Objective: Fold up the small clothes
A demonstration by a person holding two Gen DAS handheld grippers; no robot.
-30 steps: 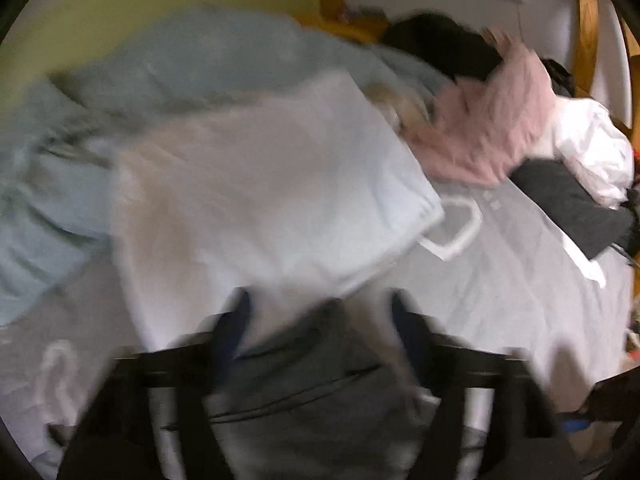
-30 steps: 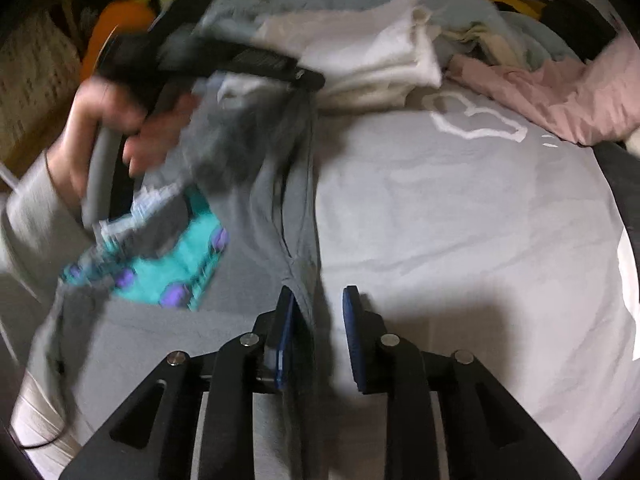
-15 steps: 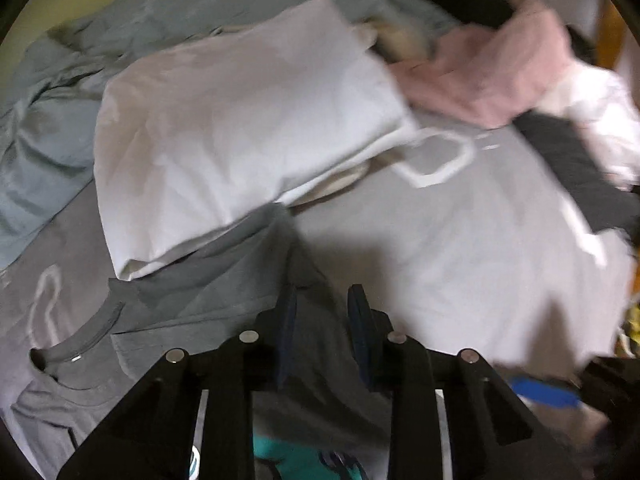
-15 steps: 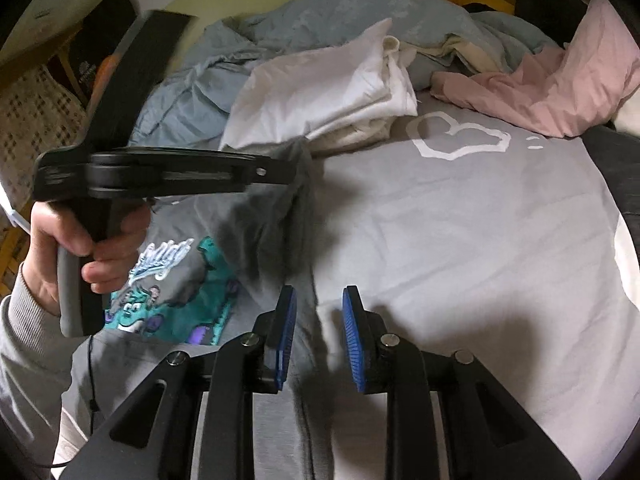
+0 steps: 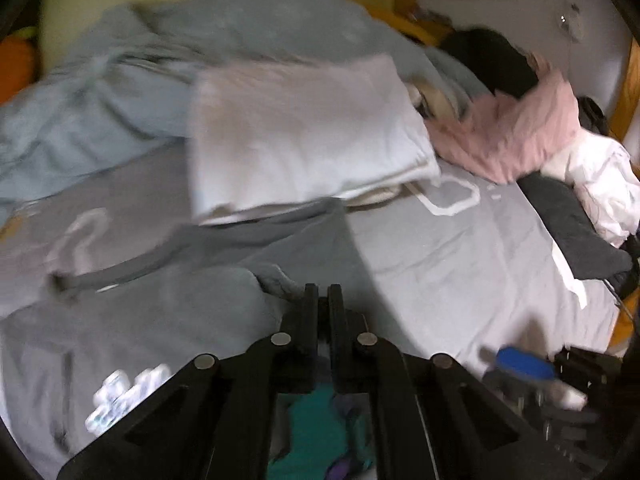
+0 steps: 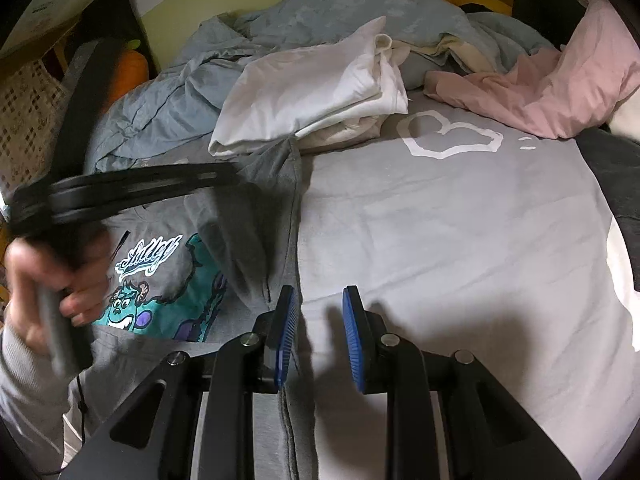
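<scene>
Since a moment ago the left gripper (image 5: 323,300) has swung across the grey bedsheet (image 6: 460,216) and its jaws have just closed; whether they pinch cloth I cannot tell. Spread on the sheet lies the grey printed T-shirt (image 6: 168,268), one side lifted, so a fold seems underway. Next, carry that side across while the right gripper (image 6: 318,328), jaws parted and empty, steadies the shirt's right edge.

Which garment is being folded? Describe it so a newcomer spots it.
On the grey bed sheet, look in front of the folded white stack. The grey T-shirt lies there, the only garment with a teal cartoon monster print.
</scene>
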